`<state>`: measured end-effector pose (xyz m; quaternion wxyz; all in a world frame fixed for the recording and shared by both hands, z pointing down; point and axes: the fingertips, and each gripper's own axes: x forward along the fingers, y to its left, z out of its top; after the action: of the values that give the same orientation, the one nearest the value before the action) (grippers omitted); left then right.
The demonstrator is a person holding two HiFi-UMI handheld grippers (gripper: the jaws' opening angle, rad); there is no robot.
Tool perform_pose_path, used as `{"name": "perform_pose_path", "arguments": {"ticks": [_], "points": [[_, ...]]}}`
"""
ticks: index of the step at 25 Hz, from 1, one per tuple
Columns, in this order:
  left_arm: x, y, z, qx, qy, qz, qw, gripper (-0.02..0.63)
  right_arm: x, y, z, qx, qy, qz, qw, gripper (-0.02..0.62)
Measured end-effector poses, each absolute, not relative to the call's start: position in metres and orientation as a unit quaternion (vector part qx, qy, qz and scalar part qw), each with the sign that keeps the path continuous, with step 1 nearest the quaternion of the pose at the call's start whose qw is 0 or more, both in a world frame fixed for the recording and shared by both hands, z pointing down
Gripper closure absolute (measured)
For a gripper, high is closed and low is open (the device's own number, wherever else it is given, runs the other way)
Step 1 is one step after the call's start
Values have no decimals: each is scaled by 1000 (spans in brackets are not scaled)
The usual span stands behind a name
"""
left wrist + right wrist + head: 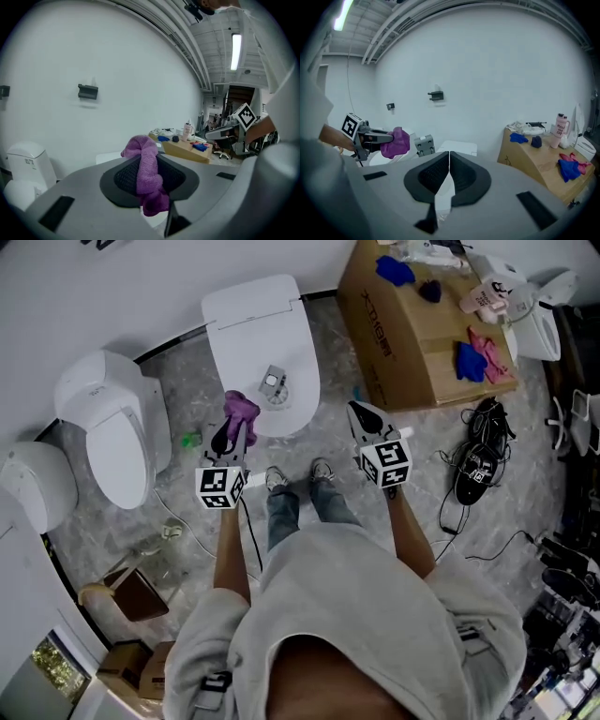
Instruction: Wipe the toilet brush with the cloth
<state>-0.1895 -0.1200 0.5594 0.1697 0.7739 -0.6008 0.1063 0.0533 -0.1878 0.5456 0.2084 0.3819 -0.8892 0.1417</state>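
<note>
While you stand facing the toilet (262,338), your left hand-held gripper (229,435) is clamped on the purple cloth (147,168). The cloth bunches up past the jaw tips and hangs out below them.

Right hand-held gripper (449,173): jaws drawn together, nothing between them. It hovers level with the left one and well apart from it.

Brush: not found in any view. A small grey fitting (274,382) sits on the closed toilet lid; cannot tell what it is. Nothing on the box (403,343) at your right reads as a brush.

Step, as judged: cloth is in hand, brush not yet picked up, wiping not begun.

Next move likely calls for finding the brush, opening the right jaws to take its handle, then bringing the cloth to it.

Watch: the cloth is pinched by a narrow fold, so it may slip under rubbing.
</note>
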Motion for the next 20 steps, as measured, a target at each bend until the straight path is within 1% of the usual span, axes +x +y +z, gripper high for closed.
{"name": "perform_pose_path", "arguments": {"ticks": [20], "points": [[-191,-165,430,784,-615,52,64,500,53,-246,409,423,-898,25,114,565]]}}
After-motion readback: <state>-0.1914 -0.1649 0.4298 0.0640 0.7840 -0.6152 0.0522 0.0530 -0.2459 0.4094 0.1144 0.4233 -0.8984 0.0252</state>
